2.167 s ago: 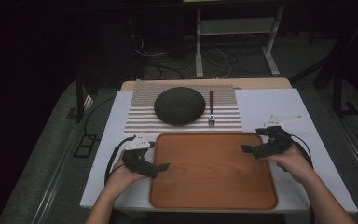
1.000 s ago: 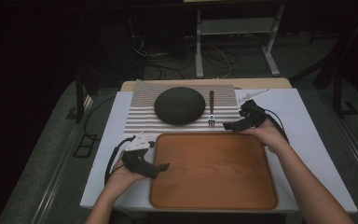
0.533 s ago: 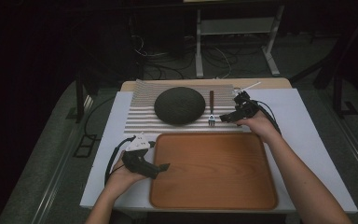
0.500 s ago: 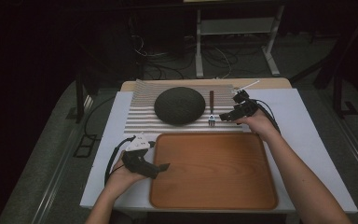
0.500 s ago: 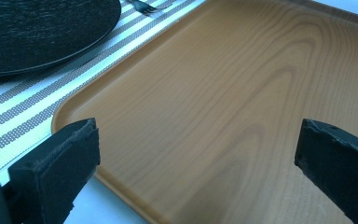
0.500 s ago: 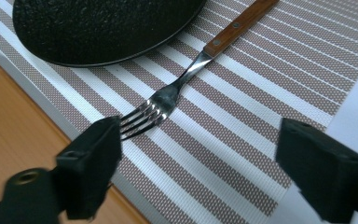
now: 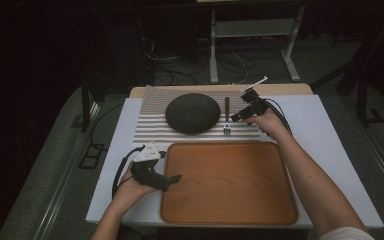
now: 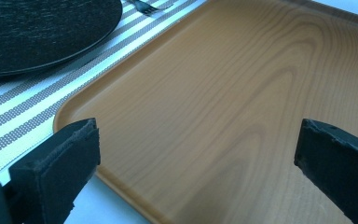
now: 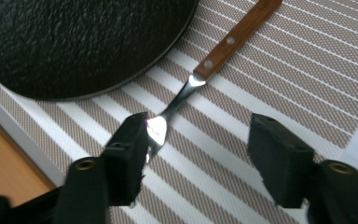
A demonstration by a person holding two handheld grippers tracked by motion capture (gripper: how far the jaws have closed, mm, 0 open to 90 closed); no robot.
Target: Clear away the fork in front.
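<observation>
Fork (image 9: 200, 74) on the striped mat (image 9: 279, 60), beside the dark plate (image 9: 79, 42): its long axis runs ahead from the right gripper (image 9: 200, 154), tines at one pad, jaws closing, not yet gripping. Left gripper (image 7: 172, 178), farther off, hangs open.

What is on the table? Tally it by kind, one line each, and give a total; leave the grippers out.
Wooden tray: 1
Dark round plate: 1
Fork with a wooden handle: 1
Striped placemat: 1
Total: 4
</observation>
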